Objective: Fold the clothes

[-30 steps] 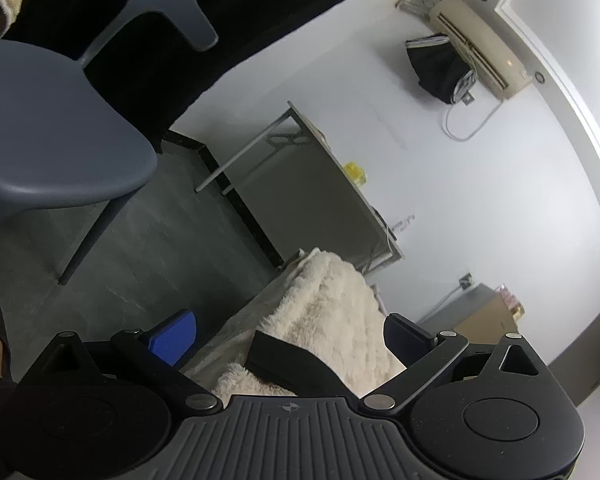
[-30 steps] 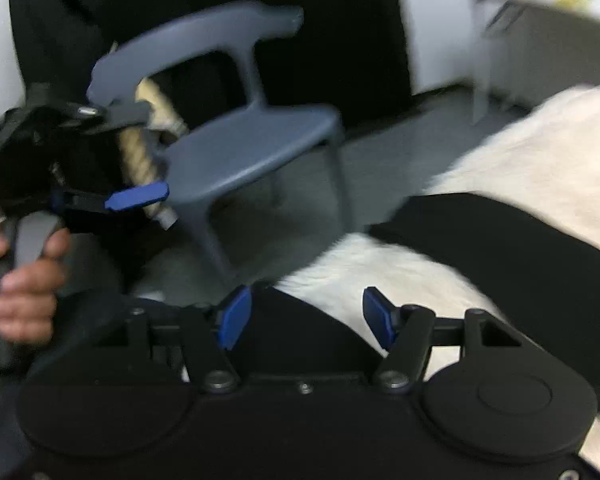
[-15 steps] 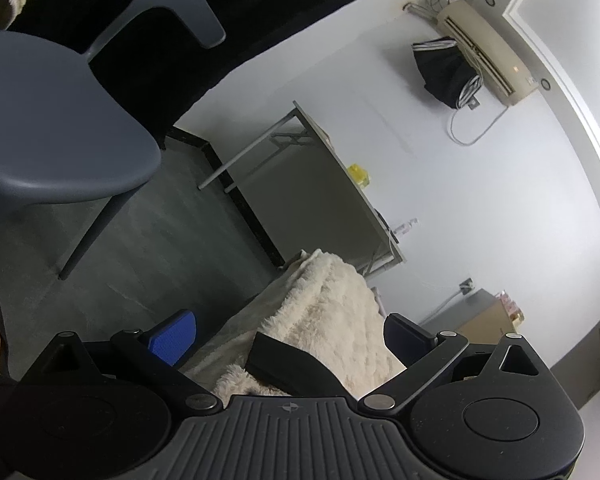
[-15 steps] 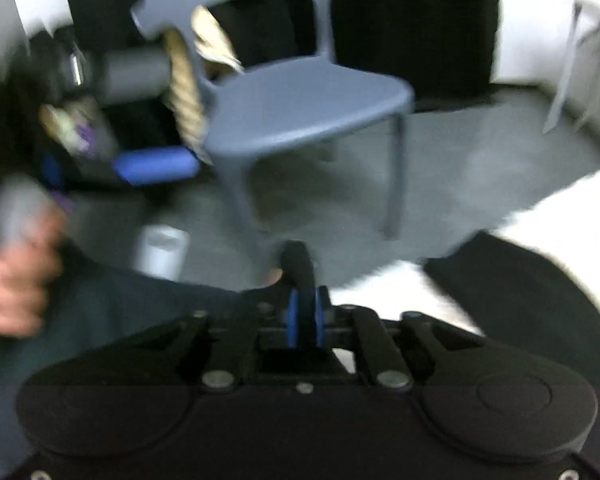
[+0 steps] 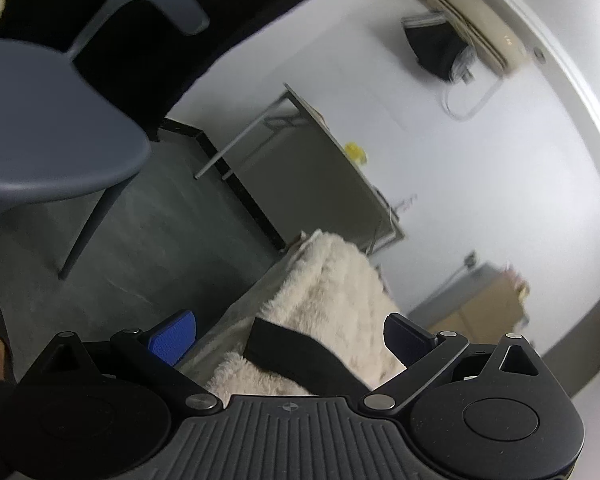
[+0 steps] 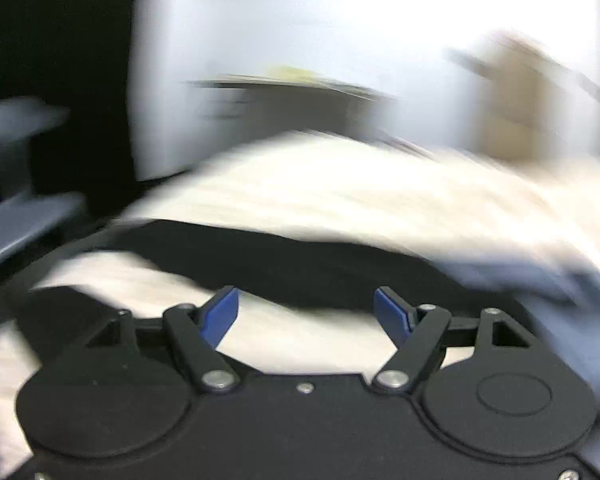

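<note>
A black garment (image 6: 300,264) lies across a cream fluffy blanket (image 6: 360,184). In the left wrist view a black strip of it (image 5: 296,354) crosses the blanket (image 5: 332,300). My left gripper (image 5: 288,338) is open and empty, tilted, held above the blanket's near end. My right gripper (image 6: 306,314) is open and empty, just above the blanket in front of the black garment. The right wrist view is heavily motion-blurred.
A grey plastic chair (image 5: 52,148) stands on the dark floor at the left. A folding table (image 5: 324,160) stands by the white wall. Cardboard boxes (image 5: 488,312) sit at the right. An air conditioner (image 5: 476,28) hangs on the wall.
My right gripper was shut half a second ago and is now open. It has swung fast from facing the chair to facing the blanket and garment. The left gripper has hardly moved.
</note>
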The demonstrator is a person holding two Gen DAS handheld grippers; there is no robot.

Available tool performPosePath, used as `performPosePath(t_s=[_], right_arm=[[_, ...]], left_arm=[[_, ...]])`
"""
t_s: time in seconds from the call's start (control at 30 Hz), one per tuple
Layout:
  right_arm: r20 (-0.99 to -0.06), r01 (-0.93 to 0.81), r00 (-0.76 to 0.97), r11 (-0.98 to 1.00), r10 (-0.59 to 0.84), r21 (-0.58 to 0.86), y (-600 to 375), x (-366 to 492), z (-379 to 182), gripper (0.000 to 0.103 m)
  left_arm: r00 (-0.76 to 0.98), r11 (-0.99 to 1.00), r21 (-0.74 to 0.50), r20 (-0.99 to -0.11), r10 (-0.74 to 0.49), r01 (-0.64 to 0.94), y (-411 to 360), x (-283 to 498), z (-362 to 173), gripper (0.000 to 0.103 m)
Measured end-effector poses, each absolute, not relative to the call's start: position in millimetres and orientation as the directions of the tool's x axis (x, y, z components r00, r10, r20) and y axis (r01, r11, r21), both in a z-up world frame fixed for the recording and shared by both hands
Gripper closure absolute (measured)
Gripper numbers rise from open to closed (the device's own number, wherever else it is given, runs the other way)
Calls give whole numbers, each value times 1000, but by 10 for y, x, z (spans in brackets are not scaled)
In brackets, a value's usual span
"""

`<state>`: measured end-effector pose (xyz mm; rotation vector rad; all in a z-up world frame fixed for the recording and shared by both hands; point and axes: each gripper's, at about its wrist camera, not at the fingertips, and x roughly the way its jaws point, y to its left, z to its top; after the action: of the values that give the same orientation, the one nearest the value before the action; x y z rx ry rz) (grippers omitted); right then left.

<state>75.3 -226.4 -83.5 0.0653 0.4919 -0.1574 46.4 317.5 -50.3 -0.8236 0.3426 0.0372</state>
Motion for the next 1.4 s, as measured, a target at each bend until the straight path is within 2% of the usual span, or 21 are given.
performPosePath(t_s=[0.03, 0.07, 0.13, 0.17, 0.23, 0.27, 0.33, 0.4, 0.47, 0.6, 0.73, 0.87, 0.93, 1.03, 1.17, 1.27, 1.3, 1.33, 1.4], right_arm=[[-478, 265, 848, 964, -229, 9, -2474, 648, -910, 32], [-488, 298, 832, 955, -263, -7, -2581, 574, -982, 33], [-562, 222, 802, 974, -203, -35, -2647, 467, -1166, 36], [-593, 128, 794, 991, -129, -44, -2567, 429, -1234, 37], [-582, -32, 813, 994, -34, -103, -2287, 312, -1232, 39], [-539, -76, 843, 988, -8, -134, -2208, 242, -1123, 39], [-460, -55, 888, 993, -2, -109, -2354, 245, -923, 25], [-391, 14, 919, 996, -45, -83, -2612, 358, -735, 21], [-370, 138, 917, 989, -148, -55, -3125, 670, -538, 21], [-388, 238, 898, 970, -205, 39, -4082, 1210, -323, 21], [-532, 202, 845, 952, -50, 231, -5227, 1912, -239, 22], [-632, 269, 775, 911, -13, 311, -5776, 2388, -270, 29], [-673, 268, 739, 900, 36, 342, -5854, 2517, -405, 40], [-746, 272, 663, 908, 64, 319, -5891, 2777, -594, 43], [-850, 264, 520, 931, 84, 254, -5949, 3129, -820, 42], [-856, 259, 498, 919, 137, 298, -5955, 3256, -904, 43], [-858, 260, 493, 918, 141, 300, -5955, 3298, -924, 48], [-861, 260, 489, 918, 141, 298, -5953, 3332, -938, 62], [-864, 248, 492, 934, 108, 258, -5938, 3333, -902, 83]], left_arm=[[939, 711, -685, -327, -105, -159, 3109, 502, -475, 4], [934, 736, -659, -340, -110, -154, 3045, 535, -456, 4], [926, 763, -629, -357, -119, -145, 2975, 576, -443, 4], [922, 773, -618, -368, -123, -143, 2947, 594, -442, 4], [914, 773, -619, -382, -138, -142, 2952, 606, -461, 4], [908, 766, -628, -390, -154, -140, 2969, 611, -475, 4], [902, 749, -649, -395, -177, -137, 3018, 596, -506, 4], [896, 729, -670, -399, -196, -139, 3067, 557, -539, 4], [897, 722, -674, -403, -181, -157, 3074, 502, -552, 4], [901, 719, -662, -417, -119, -211, 3048, 422, -545, 4], [884, 763, -600, -460, -85, -239, 2923, 529, -508, 4], [866, 784, -562, -496, -66, -262, 2856, 592, -518, 4], [870, 792, -548, -492, -44, -269, 2822, 587, -509, 4], [864, 817, -507, -503, -22, -274, 2764, 621, -487, 4], [836, 850, -451, -549, -25, -271, 2681, 718, -496, 4], [819, 861, -435, -572, -38, -264, 2654, 771, -516, 4], [813, 864, -432, -580, -46, -259, 2645, 793, -528, 4], [808, 866, -431, -586, -55, -253, 2636, 814, -540, 4], [805, 875, -421, -590, -63, -240, 2602, 846, -550, 4]])
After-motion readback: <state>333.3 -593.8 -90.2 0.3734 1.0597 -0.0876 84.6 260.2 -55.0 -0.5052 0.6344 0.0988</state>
